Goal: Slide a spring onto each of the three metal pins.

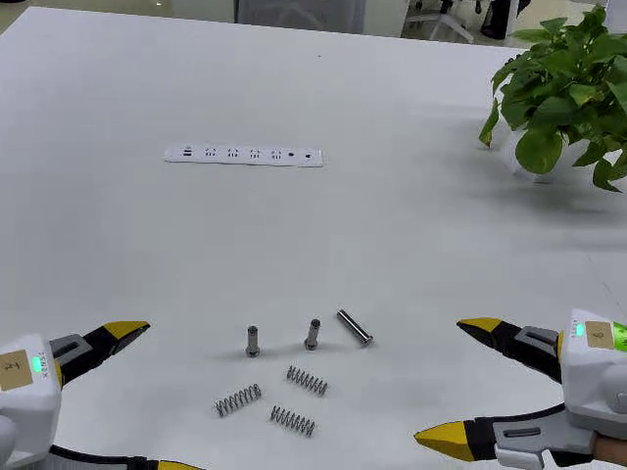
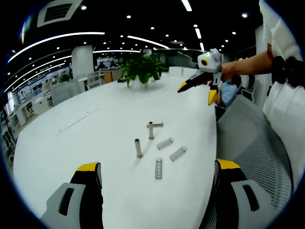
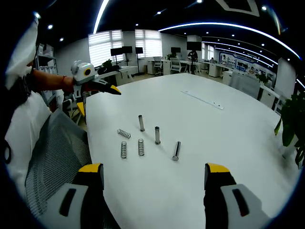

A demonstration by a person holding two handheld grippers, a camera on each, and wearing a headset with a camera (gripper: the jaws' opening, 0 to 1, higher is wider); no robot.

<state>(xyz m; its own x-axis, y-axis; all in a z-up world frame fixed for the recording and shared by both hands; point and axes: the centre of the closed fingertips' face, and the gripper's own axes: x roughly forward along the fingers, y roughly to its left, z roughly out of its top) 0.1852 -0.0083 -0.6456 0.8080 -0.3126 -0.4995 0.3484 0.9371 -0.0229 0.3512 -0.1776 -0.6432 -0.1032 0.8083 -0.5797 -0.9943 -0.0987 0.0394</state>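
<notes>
Metal pins, three, bare: left standing pin (image 1: 253, 341), middle standing pin (image 1: 313, 334), lying pin (image 1: 354, 327). Springs, three, loose on white table (image 1: 294, 245) just before them: left spring (image 1: 238, 399), middle spring (image 1: 307, 381), near spring (image 1: 292, 421). Left gripper (image 1: 171, 397), right gripper (image 1: 438, 380): jaws wide, empty, flanking. Risk: a brushed standing pin likely topples; lying pin may roll; a pinched spring may shoot away.

Metal pins (image 1: 313, 334): three, lower centre
Springs (image 1: 307, 381): three, below the pins
Grippers: two, left gripper (image 1: 165, 396), right gripper (image 1: 438, 380)
Power strip (image 1: 243, 155): one
Potted plant (image 1: 563, 88): one
</notes>
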